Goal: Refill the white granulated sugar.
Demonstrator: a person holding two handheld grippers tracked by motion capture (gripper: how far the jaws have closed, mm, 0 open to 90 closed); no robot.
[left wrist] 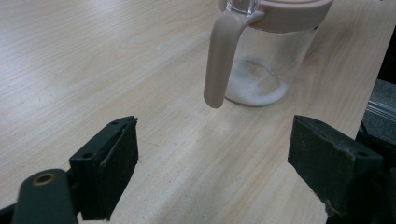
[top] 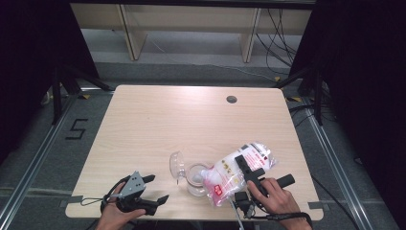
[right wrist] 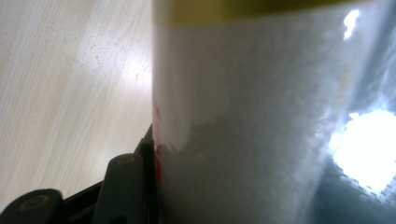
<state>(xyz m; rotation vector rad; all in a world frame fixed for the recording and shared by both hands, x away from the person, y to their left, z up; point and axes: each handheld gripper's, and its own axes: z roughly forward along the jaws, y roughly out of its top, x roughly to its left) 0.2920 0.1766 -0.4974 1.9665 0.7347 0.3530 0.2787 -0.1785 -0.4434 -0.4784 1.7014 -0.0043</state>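
Tabletop (right wrist: pixel 56 70) partly hidden behind clamped, blurred bag (right wrist: pixel 261 121).

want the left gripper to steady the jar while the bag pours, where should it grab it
Grip the glass jar around its clear body, below the pink rim. Come in level from the left gripper's side, jaws either side of the body, clear of the hanging spoon handle and away from the bag.

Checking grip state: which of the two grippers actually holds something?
The right gripper, clamped on the white bag tilted over the jar. The left gripper stands open, empty.
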